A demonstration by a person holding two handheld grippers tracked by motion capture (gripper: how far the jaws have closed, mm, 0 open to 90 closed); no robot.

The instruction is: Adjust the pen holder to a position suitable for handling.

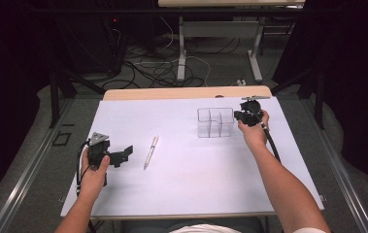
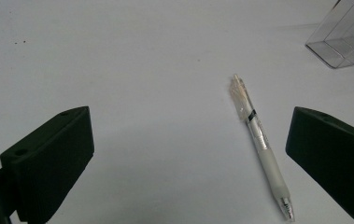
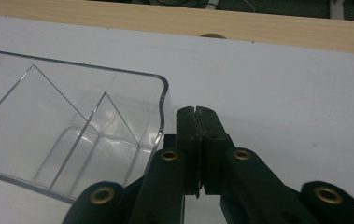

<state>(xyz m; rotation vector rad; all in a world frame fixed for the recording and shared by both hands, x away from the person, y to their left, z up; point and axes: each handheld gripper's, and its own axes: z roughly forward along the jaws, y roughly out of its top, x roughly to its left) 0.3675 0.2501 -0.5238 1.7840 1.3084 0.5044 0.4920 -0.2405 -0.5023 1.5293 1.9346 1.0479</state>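
Two grippers: one per hand.
Right gripper (image 3: pixel 196 112): jaws pressed together, nothing between them, just beside the outer wall of the clear plastic divided organiser box (image 3: pixel 158 100).
Left gripper (image 2: pixel 188 154): jaws wide apart, holding nothing.
White click pen (image 2: pixel 260 140): lies flat on the white table (image 2: pixel 142 56), ahead between the left jaws, nearer one of them.

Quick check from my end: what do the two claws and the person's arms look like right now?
Both claws are black. The left claw has blocky matte jaws and a grey three-cornered plate on top; the right claw has slim jaws on linkage arms with brass-coloured rivets. A black cable trails from each. The forearms are bare, with white short sleeves at the bottom edge.
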